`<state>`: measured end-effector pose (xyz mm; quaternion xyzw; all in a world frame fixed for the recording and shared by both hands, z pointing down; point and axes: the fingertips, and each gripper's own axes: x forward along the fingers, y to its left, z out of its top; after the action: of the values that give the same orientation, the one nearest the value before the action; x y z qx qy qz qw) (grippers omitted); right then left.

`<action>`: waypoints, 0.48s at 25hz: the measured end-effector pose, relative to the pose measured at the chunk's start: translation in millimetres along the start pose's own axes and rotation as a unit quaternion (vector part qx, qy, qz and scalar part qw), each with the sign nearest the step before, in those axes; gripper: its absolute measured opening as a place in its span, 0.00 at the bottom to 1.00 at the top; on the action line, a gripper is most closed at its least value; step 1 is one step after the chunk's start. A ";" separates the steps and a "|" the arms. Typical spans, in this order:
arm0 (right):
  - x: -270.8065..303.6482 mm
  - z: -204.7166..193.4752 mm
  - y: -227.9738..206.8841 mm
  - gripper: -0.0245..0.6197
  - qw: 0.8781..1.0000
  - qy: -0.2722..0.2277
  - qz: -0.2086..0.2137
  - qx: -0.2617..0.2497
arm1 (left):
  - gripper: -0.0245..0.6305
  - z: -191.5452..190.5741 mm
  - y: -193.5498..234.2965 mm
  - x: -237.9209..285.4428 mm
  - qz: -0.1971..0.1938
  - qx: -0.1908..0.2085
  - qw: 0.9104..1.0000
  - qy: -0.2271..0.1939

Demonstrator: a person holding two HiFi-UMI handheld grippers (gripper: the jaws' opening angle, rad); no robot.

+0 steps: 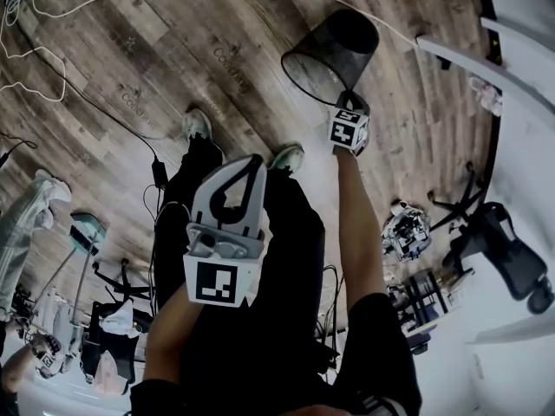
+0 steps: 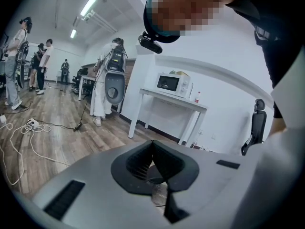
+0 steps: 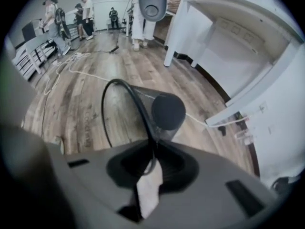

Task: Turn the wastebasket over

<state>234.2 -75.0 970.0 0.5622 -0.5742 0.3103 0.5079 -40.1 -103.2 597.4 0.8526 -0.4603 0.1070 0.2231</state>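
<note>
1. Head view: wastebasket (image 1: 334,55) sits out ahead of the person's shoes (image 1: 288,156), tipped well off upright. Its mouth faces back toward the person and its closed base points away.
2. Right gripper (image 1: 351,104) is pinched narrow on the wastebasket's near rim. Right gripper view shows the rim wire running straight into the jaws, w/ mesh wall and dark base beyond.
3. Left gripper (image 1: 247,170) has its jaws pressed together w/ nothing between. It's held well back from the wastebasket, close to the person's torso, and has no part in the grip.
4. Progress, my read: approx. halfway. Rim is caught and the tilt is started, but the base isn't over the top yet. Left to do: carry the roll through, then set it down. Can't tell if it's touching the floor.
5. Room: wood floor (image 1: 130,50) left of the wastebasket is open, best side to swing. White cable (image 1: 395,26) runs just past its base and could snag. White table (image 1: 486,59) is near on the right, so less clearance there. Other people (image 3: 52,18) stand well apart from it, no issue.
</note>
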 end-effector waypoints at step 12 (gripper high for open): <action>-21.9 1.2 -24.3 0.13 0.992 0.021 0.062 0.107 | 0.09 -8.5 -15.2 14.0 -0.019 0.019 0.999 0.039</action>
<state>254.0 -73.1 943.9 0.5700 -0.5606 0.4130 0.4363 -19.4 -102.2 606.0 0.8605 -0.4330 0.1447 0.2261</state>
